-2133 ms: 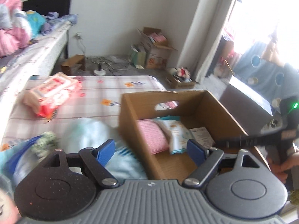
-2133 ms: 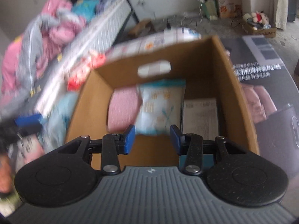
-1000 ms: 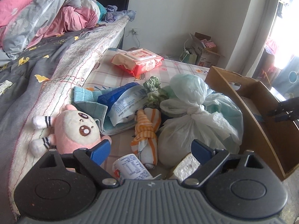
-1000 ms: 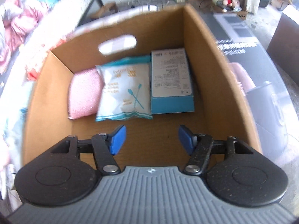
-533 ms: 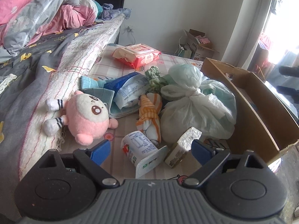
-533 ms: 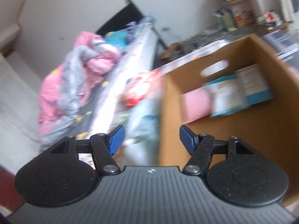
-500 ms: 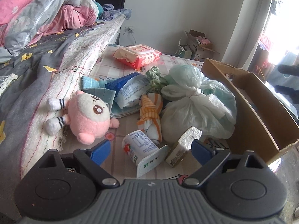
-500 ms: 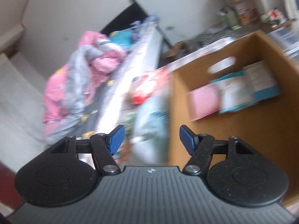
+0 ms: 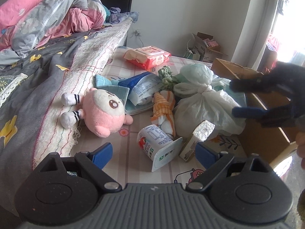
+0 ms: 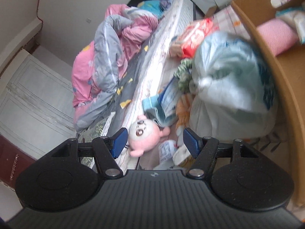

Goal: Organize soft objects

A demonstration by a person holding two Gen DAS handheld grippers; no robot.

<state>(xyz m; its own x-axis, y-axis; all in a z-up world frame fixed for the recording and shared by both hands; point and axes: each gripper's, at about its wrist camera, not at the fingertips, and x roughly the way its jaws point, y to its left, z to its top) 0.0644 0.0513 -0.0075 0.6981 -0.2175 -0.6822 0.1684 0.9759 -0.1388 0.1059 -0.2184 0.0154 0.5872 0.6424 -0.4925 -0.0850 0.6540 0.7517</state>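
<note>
A pink plush doll [image 9: 103, 112] lies on the patterned mat beside the bed; it also shows in the right wrist view [image 10: 144, 136]. Near it lie an orange striped cloth [image 9: 164, 107], a tied plastic bag [image 9: 202, 103], a blue wipes pack [image 9: 142, 89], a yogurt cup [image 9: 159, 142] and a foil carton [image 9: 198, 139]. The cardboard box [image 10: 257, 43] at right holds a pink pad [image 10: 276, 35]. My left gripper [image 9: 152, 152] is open and empty, low over the mat's near edge. My right gripper [image 10: 153, 140] is open and empty, above the pile; it shows in the left wrist view [image 9: 246, 99].
A bed with a grey sheet [image 9: 28, 76] and pink quilt [image 9: 47, 17] runs along the left. A red wipes pack [image 9: 147, 56] lies at the mat's far end. Cardboard boxes [image 9: 205, 45] stand by the far wall. A white cupboard door [image 10: 28, 95] is left of the bed.
My right gripper has swung left from over the box to above the pile, and now shows at the right of the left wrist view. My left gripper has drawn back slightly.
</note>
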